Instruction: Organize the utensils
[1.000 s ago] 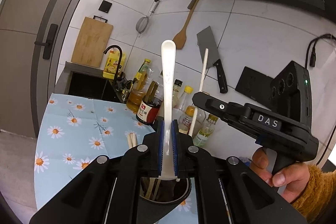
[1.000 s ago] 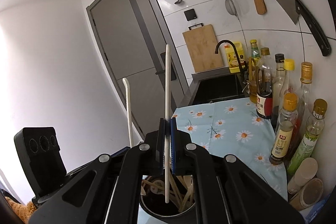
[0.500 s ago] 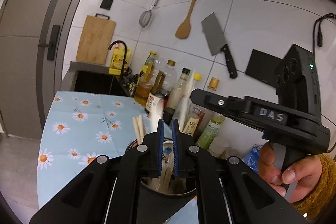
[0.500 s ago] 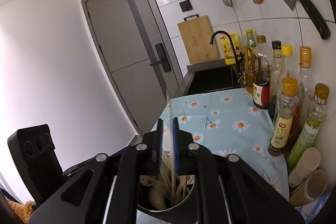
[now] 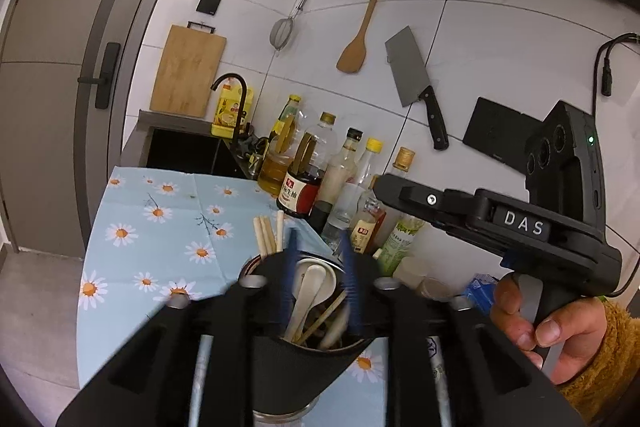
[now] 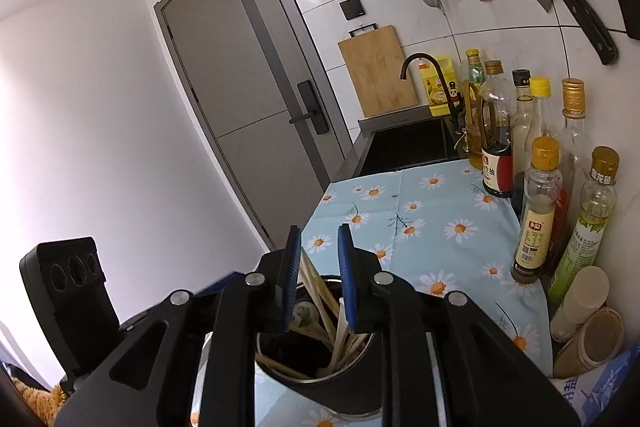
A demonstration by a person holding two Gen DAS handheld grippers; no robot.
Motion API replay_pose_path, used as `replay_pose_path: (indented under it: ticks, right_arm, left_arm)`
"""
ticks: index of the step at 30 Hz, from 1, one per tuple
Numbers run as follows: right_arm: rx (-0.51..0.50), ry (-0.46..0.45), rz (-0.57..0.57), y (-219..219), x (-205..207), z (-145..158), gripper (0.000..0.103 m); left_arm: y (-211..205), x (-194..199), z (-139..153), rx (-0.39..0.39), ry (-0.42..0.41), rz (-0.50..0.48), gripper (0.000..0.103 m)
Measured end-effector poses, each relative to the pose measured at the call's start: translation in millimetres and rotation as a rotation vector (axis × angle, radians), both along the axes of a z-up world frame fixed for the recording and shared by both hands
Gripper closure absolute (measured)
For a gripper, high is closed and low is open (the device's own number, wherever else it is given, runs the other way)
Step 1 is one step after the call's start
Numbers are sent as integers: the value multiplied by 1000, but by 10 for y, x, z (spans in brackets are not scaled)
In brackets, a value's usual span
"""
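Left gripper (image 5: 318, 267): blue pads parted, jaws just been opening, nothing pinched between them. Directly below and in front, the utensil holder (image 5: 256, 267), a dark round cup; a white spoon (image 5: 310, 283) stands loose inside it, bowl up, with chopsticks (image 5: 266, 237) poking above the rim on the left side.

Right gripper (image 6: 319, 267): pads likewise apart, jaws just been opening, gripping nothing. Its own view looks into the same holder (image 6: 360, 371) from the other side: several chopsticks (image 6: 316, 291) lean across the opening, one pale white stick (image 6: 340, 327) among them.

Only the left view shows the right gripper from outside, with a hand (image 5: 536, 323) in a mustard fleece sleeve on its handle. Only the right view shows the door (image 6: 248, 99) fully.

Holder sits on a daisy-print cloth (image 6: 440, 227). Bottles (image 6: 536, 207) line the wall side. Cleaver (image 5: 412, 75), wooden spatula (image 5: 354, 55) and cutting board (image 5: 188, 71) against the tiles.
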State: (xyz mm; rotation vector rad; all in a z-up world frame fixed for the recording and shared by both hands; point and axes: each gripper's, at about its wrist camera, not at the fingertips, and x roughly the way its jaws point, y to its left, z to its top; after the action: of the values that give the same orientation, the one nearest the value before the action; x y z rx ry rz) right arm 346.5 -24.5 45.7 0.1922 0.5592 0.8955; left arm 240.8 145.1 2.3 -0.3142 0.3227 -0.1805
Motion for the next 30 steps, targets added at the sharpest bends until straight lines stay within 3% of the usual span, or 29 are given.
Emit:
replay_pose_path:
  ticks: [3, 8, 11, 14, 19, 23, 30]
  right_arm:
    - [-14, 10, 0, -64, -42, 23, 72]
    - [-21, -2, -7, -225, -173, 88, 70]
    - [-29, -16, -14, -328, -288, 140, 58]
    - [-35, -32, -7, -429, -424, 182, 54]
    - [-49, -51, 6, -577, -660, 192, 49]
    - [-68, -59, 17, -684, -804, 161, 45]
    - [-101, -22, 13, -955, -1017, 37, 28]
  left_arm:
    - [-7, -68, 48, 1, 6, 1, 77]
    - [-39, -245, 147, 10, 1, 14, 74]
    - [-88, -387, 215, 28, -1, 17, 68]
    - [-132, -500, 255, 44, 2, 20, 67]
    - [-202, -703, 288, 44, 23, 28, 55]
    - [-261, -838, 282, 37, 53, 35, 53]
    - [-410, -1083, 184, 51, 112, 78, 35]
